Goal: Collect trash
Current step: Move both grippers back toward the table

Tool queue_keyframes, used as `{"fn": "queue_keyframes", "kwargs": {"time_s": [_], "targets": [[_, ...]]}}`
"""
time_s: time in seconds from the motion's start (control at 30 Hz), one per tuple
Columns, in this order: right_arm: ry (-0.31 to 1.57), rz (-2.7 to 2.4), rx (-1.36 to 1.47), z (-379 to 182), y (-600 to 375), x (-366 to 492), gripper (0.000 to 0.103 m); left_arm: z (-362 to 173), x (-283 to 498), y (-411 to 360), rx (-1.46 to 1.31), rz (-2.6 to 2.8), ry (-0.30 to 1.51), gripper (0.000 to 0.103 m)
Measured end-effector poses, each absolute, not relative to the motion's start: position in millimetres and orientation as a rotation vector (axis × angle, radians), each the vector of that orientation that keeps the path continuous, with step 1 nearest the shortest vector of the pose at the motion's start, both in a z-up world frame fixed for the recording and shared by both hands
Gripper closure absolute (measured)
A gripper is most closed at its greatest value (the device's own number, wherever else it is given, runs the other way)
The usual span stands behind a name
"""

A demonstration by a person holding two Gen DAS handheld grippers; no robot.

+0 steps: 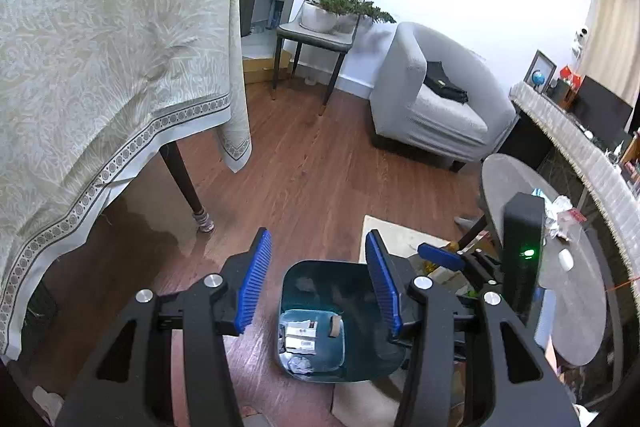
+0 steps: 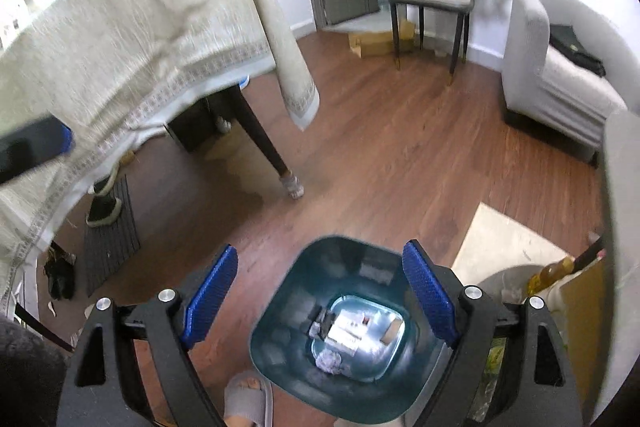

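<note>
Two grippers over the teal bin, both empty with jaws spread wide.

Nearest: right gripper hangs directly above the bin mouth, nothing between its blue pads; left gripper likewise wide and empty, looking into the bin from one side. Bin floor holds small white boxes, a crumpled wad and a cardboard scrap. Slippered foot just beside the bin wall. Further right, more trash, foil and wrappers, lies on the round table. Beyond: clothed table, armchair, chair with plant. Risk, my judgement: swinging back toward the round table could clip the bin rim and tip it; light foil may slip from wide pads unless they close fully.
</note>
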State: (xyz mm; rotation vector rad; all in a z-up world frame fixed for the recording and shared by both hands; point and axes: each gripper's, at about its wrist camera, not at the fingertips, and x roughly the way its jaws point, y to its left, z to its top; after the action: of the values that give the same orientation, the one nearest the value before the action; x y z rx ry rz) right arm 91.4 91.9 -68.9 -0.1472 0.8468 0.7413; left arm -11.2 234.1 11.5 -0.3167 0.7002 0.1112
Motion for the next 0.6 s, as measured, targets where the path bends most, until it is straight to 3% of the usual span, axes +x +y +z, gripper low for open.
{"fn": "queue_keyframes", "kwargs": {"time_s": [0.6], "targets": [[0.667, 0.695, -0.091, 0, 32, 78, 0.017, 24, 0, 199, -0.266, 0.064, 0.666, 0.051]]}}
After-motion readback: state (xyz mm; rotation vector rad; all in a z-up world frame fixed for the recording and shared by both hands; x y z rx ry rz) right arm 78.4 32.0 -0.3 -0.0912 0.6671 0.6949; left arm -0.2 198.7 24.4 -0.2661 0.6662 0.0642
